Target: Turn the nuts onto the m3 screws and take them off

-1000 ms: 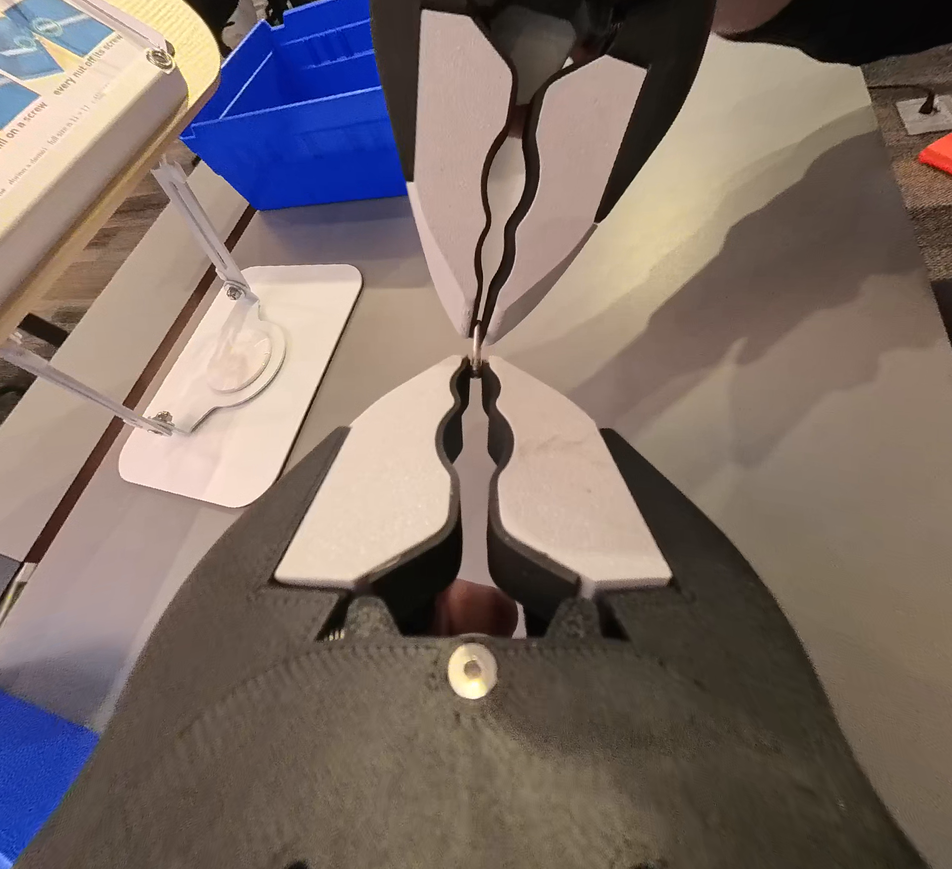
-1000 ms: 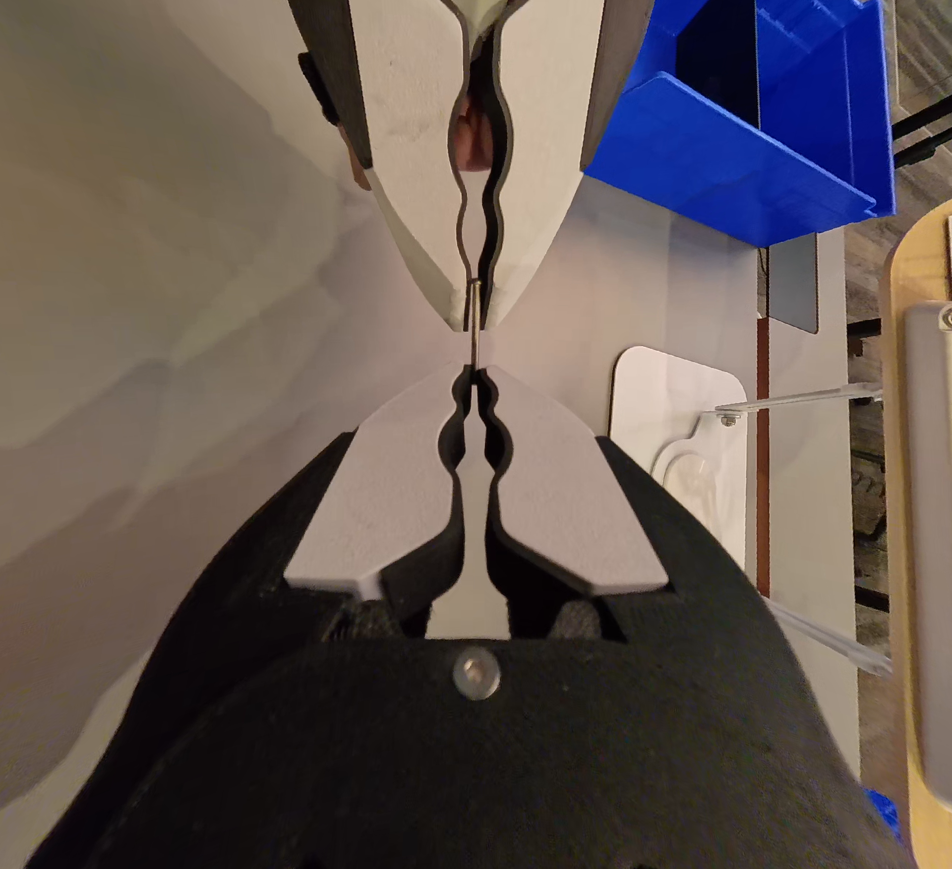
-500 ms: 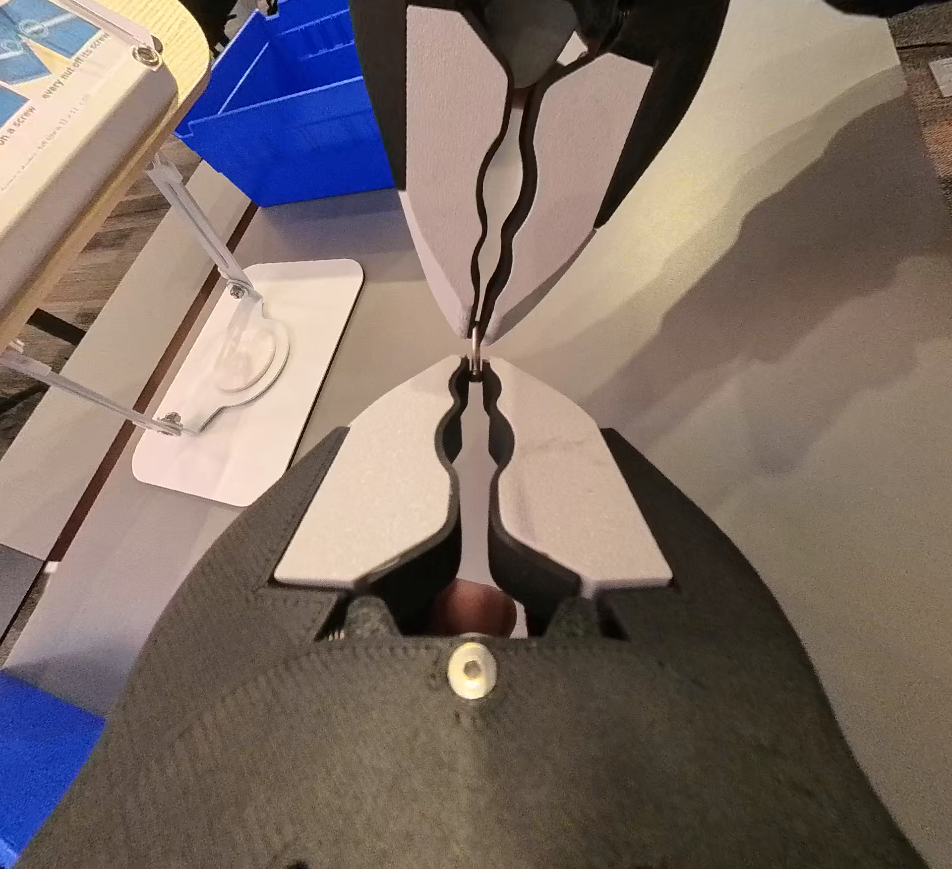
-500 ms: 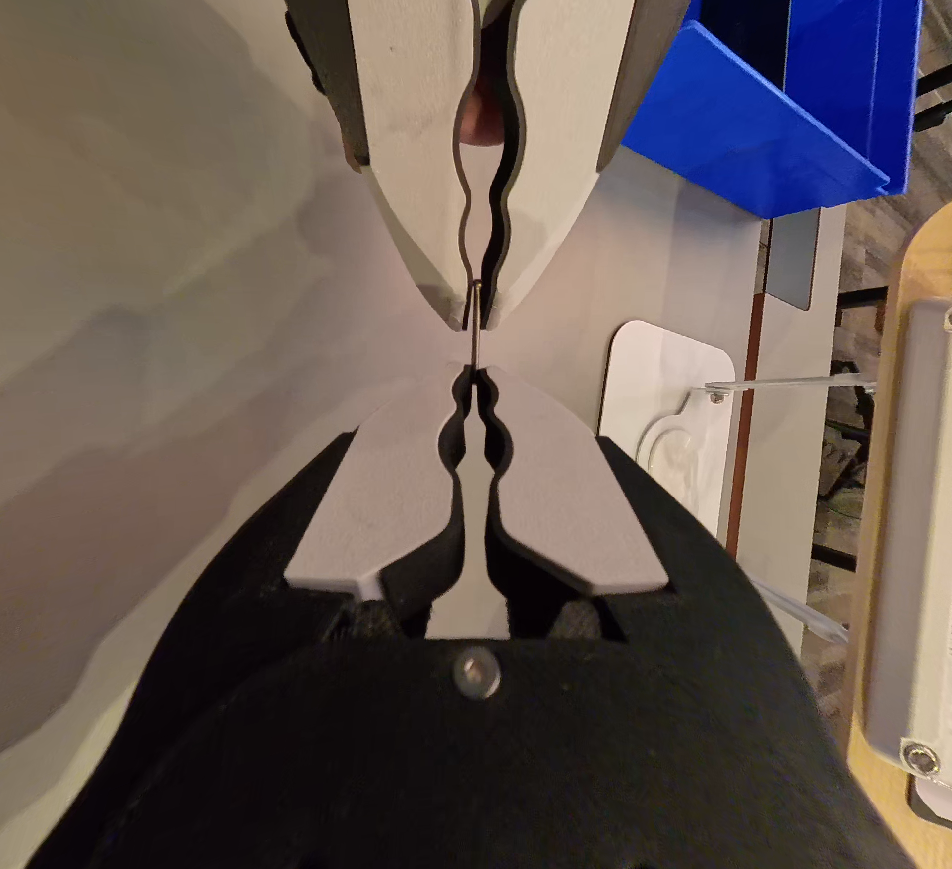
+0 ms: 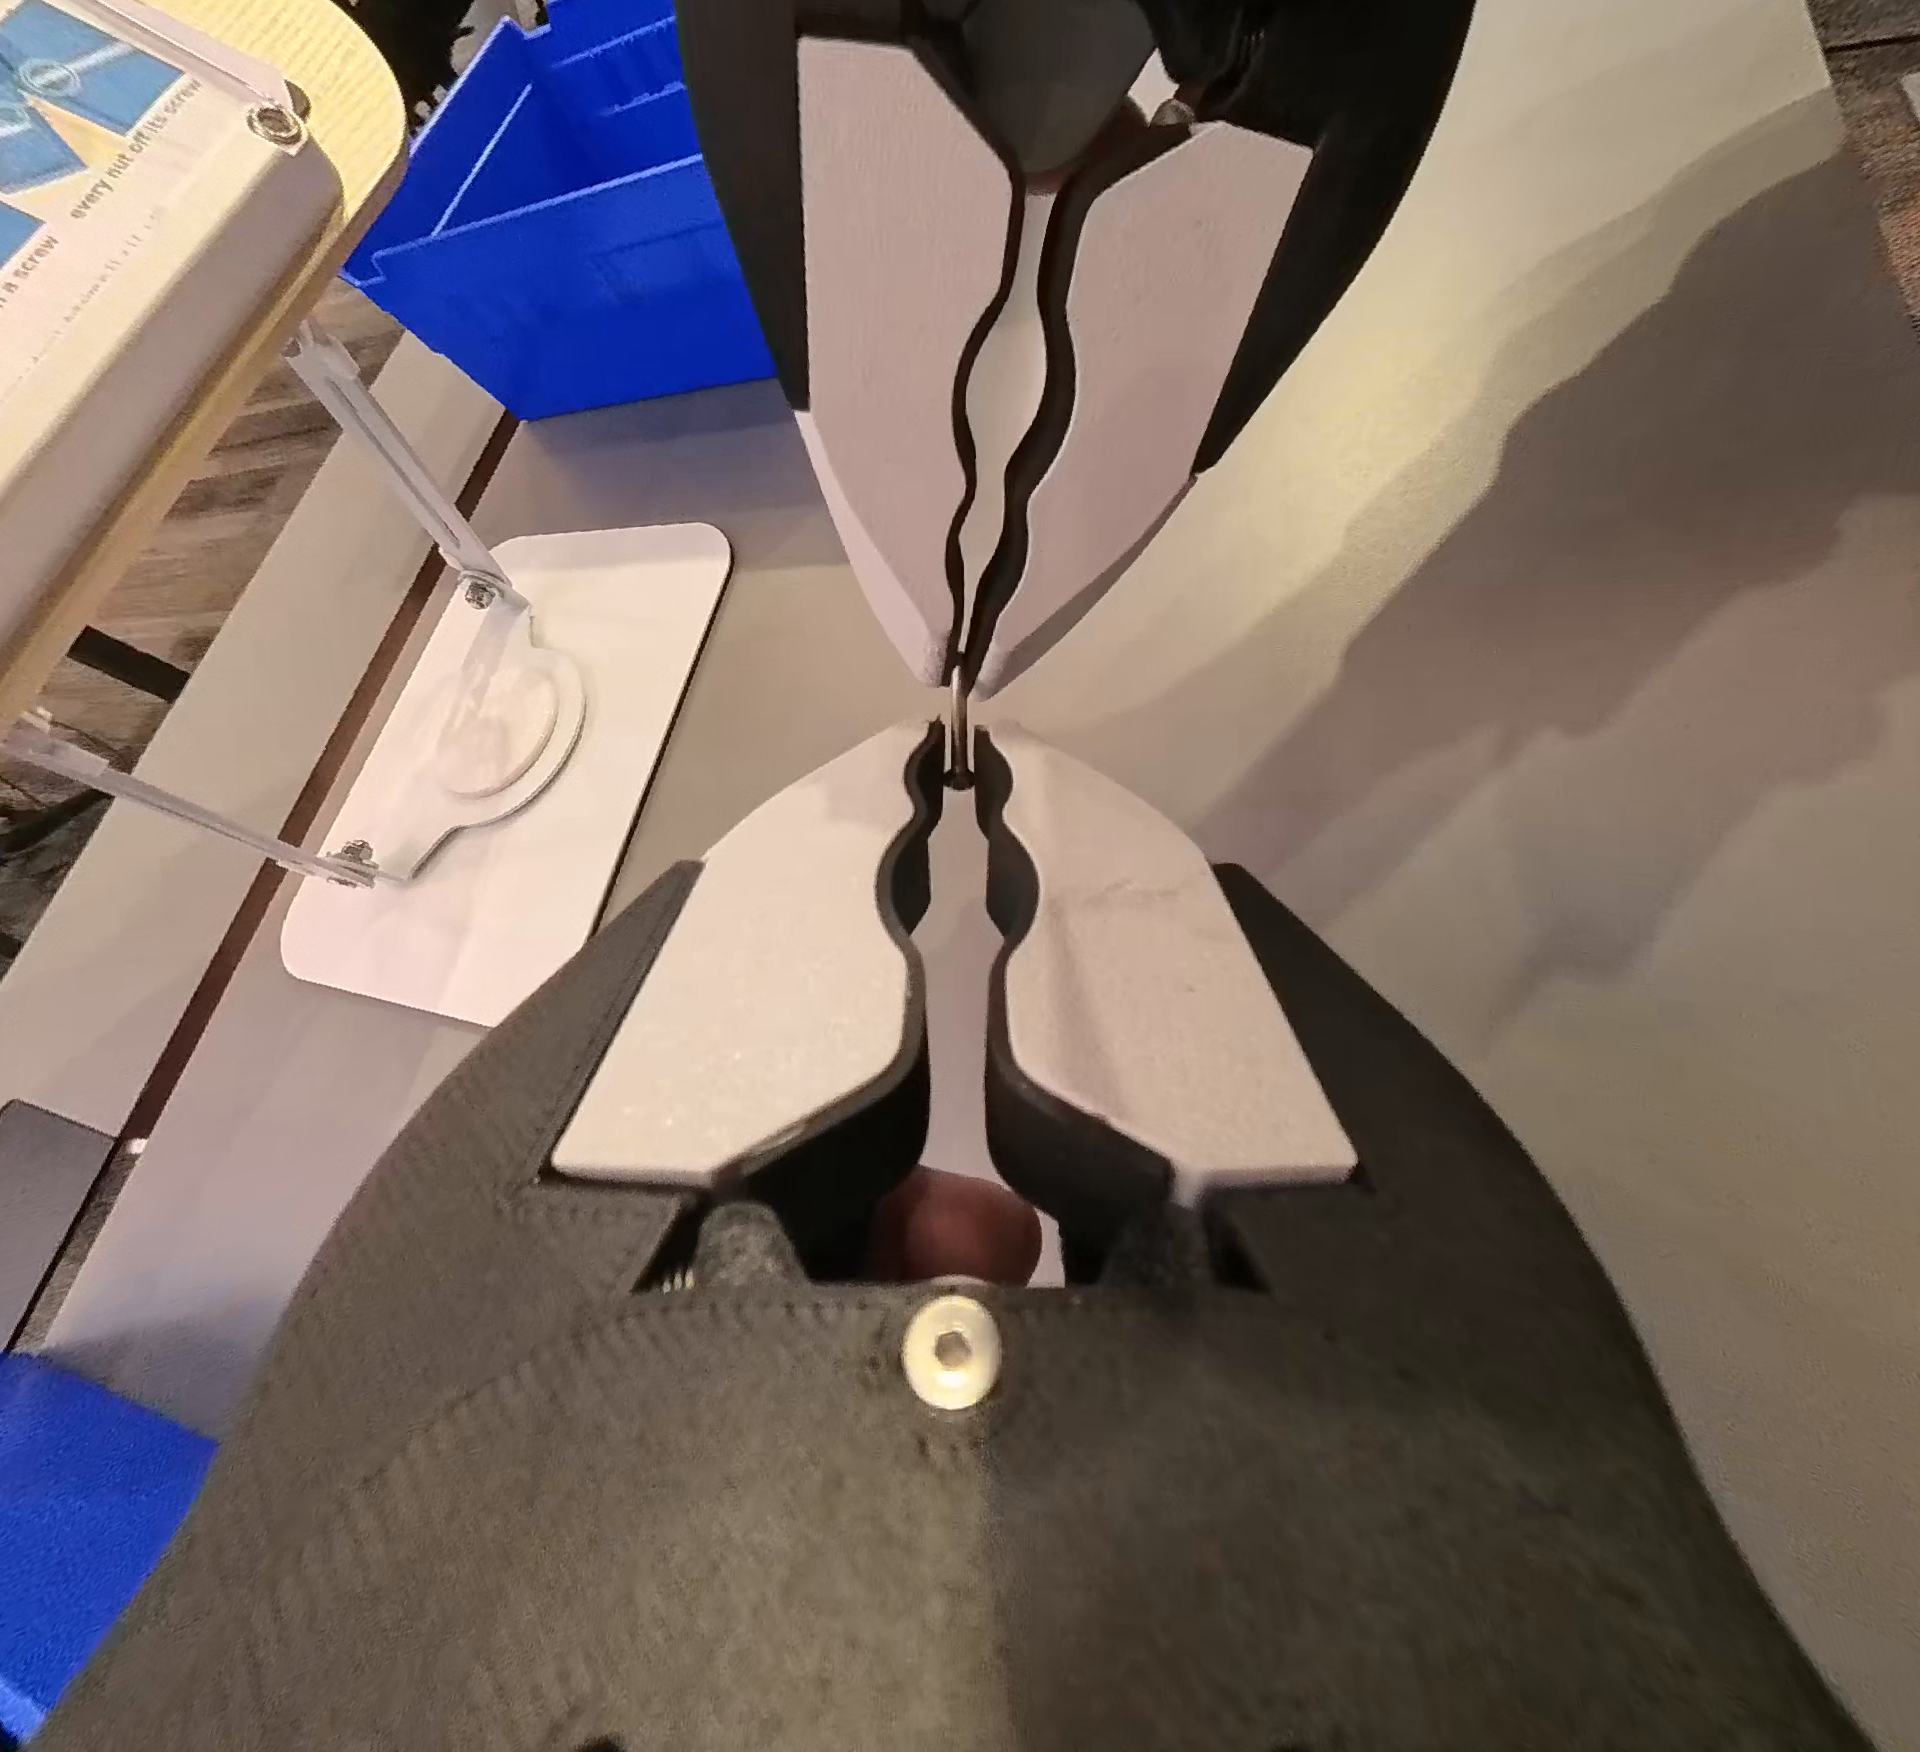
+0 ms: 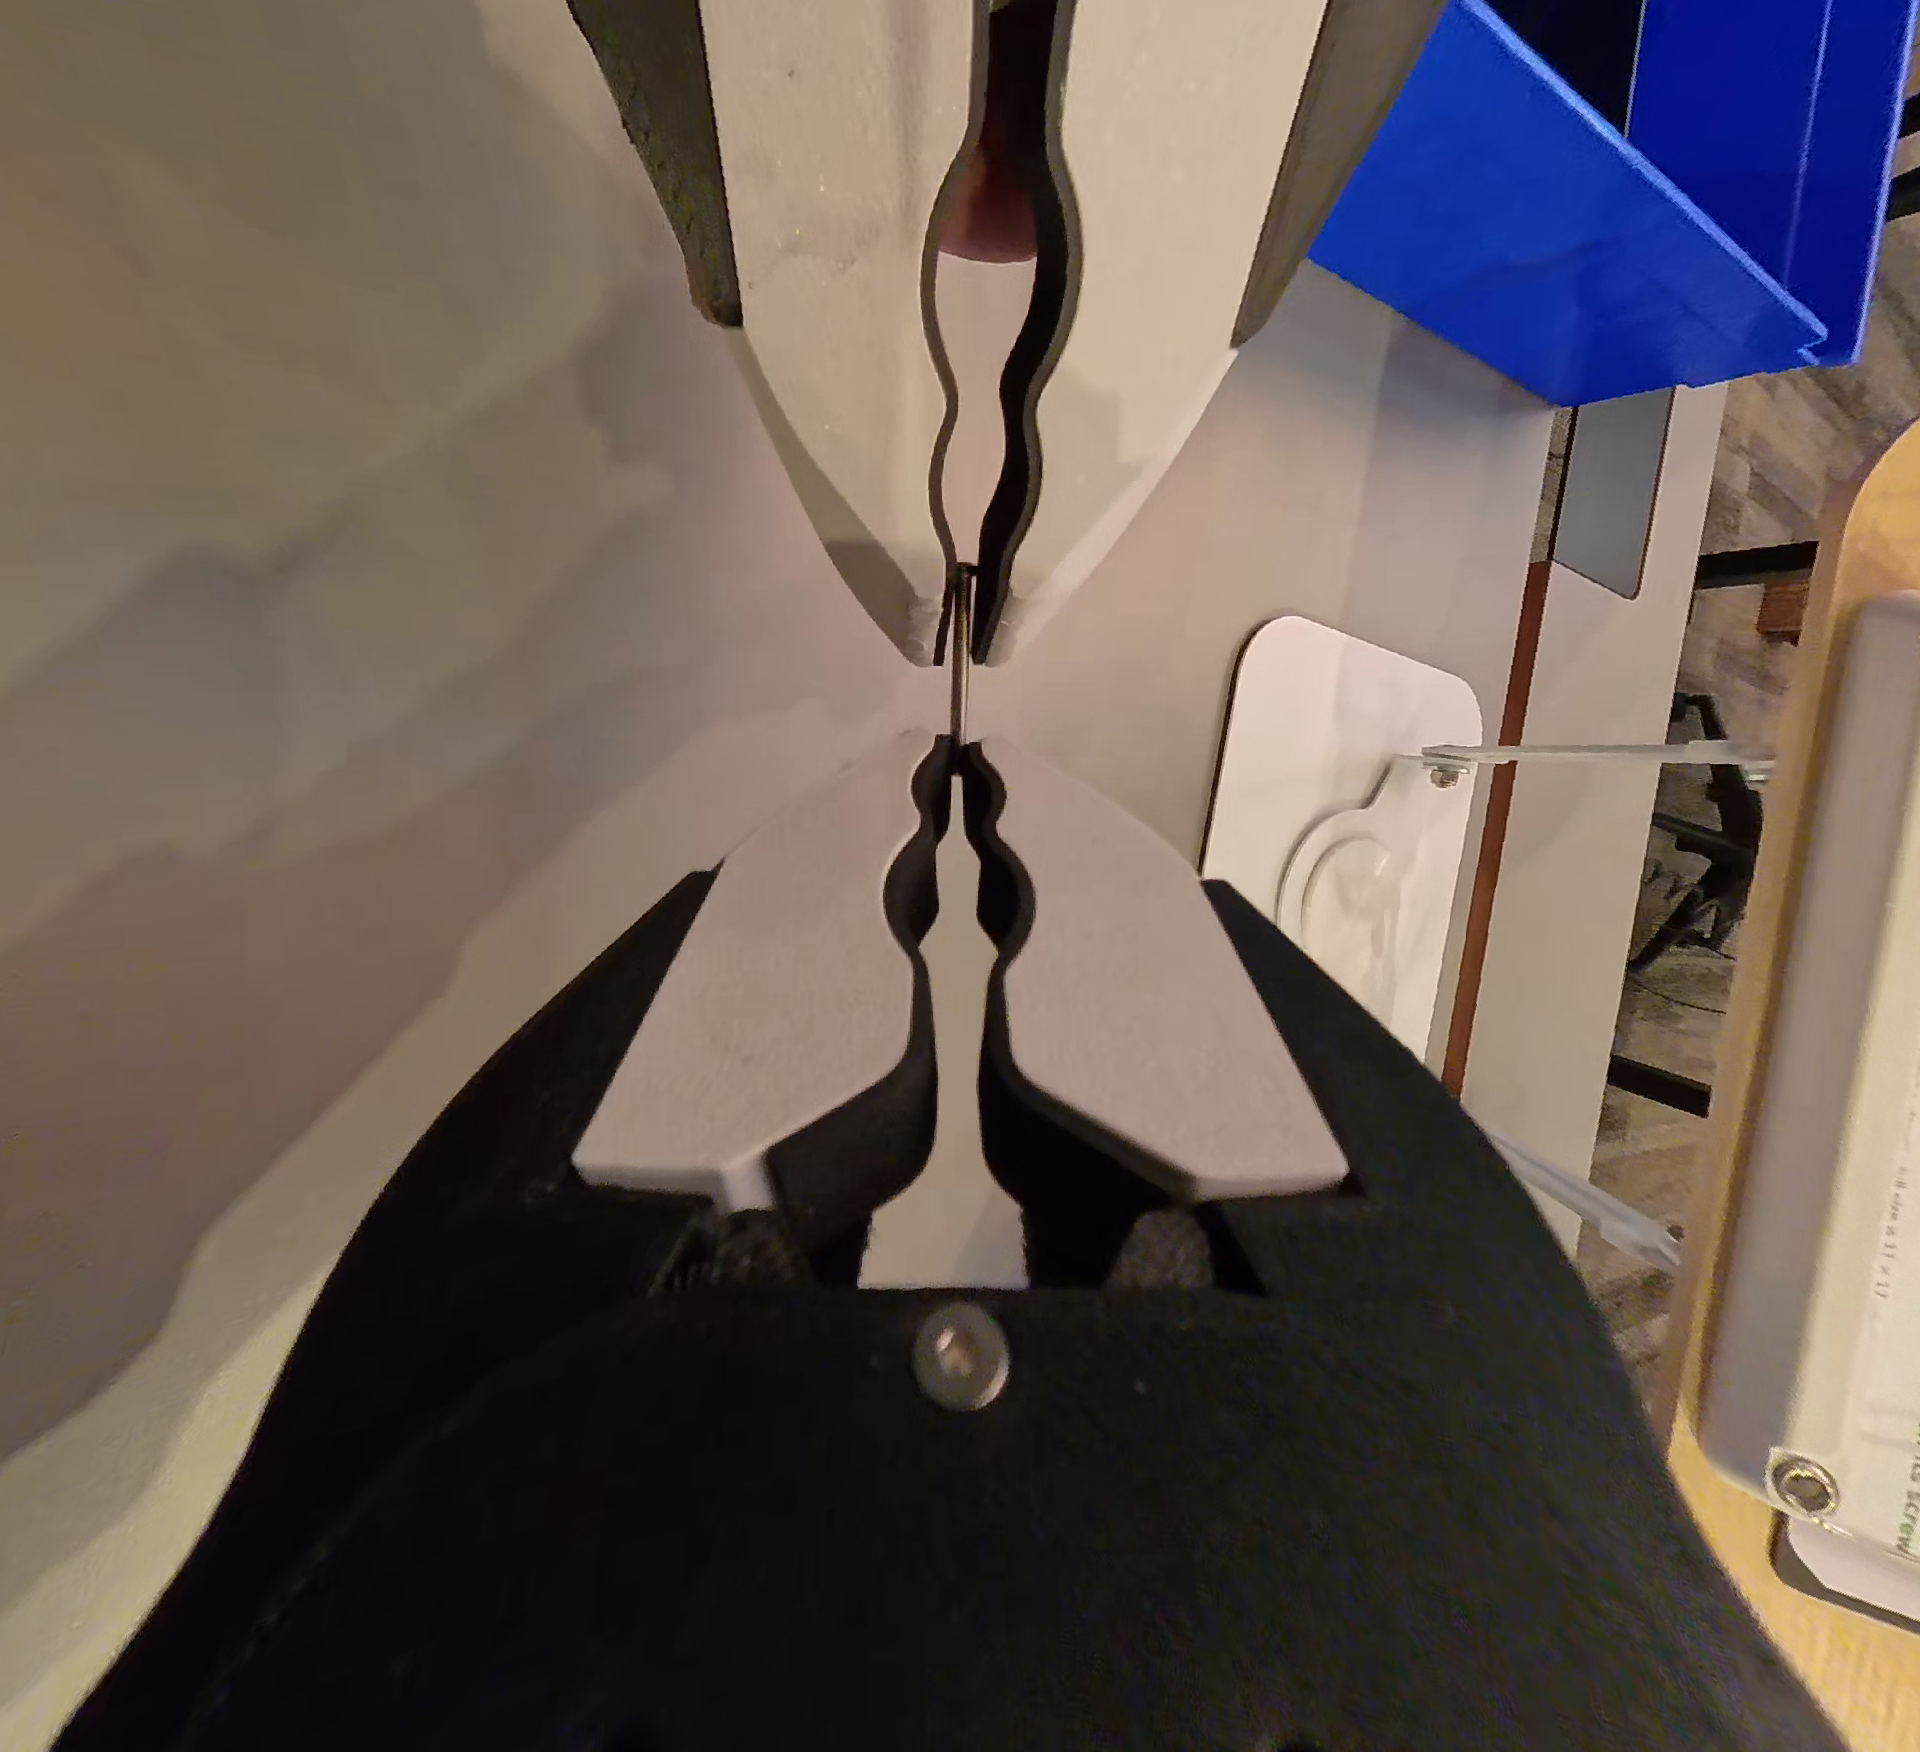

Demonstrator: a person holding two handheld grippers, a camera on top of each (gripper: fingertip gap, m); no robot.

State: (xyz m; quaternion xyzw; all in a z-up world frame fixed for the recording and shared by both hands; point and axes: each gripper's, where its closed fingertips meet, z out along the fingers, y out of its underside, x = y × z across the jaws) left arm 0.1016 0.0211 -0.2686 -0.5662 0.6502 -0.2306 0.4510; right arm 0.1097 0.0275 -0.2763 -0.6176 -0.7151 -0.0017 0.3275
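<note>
My two grippers meet tip to tip above the grey table [image 5: 1507, 923]. In the left wrist view my left gripper [image 5: 956, 748] is at the bottom and the right gripper [image 5: 961, 663] comes down from the top. A thin metal m3 screw [image 5: 958, 715] bridges the small gap between them. In the right wrist view my right gripper [image 6: 954, 746] is at the bottom. The screw [image 6: 962, 684] runs up into the shut tips of the left gripper [image 6: 961, 653]. The nut is hidden between the right gripper's shut tips.
A blue bin [image 5: 582, 248] stands at the table's far edge; it also shows in the right wrist view [image 6: 1558, 248]. A white stand base [image 5: 582, 663] with clear acrylic arms holds an instruction card [image 5: 135, 175] on a wooden board. Another blue bin corner [image 5: 73, 1546] is near left. Left and right tips are no more than a few centimetres apart.
Both grippers stay shut, tip to tip on the screw. The background has shifted in both views, and the left gripper looms larger in the right wrist view.
</note>
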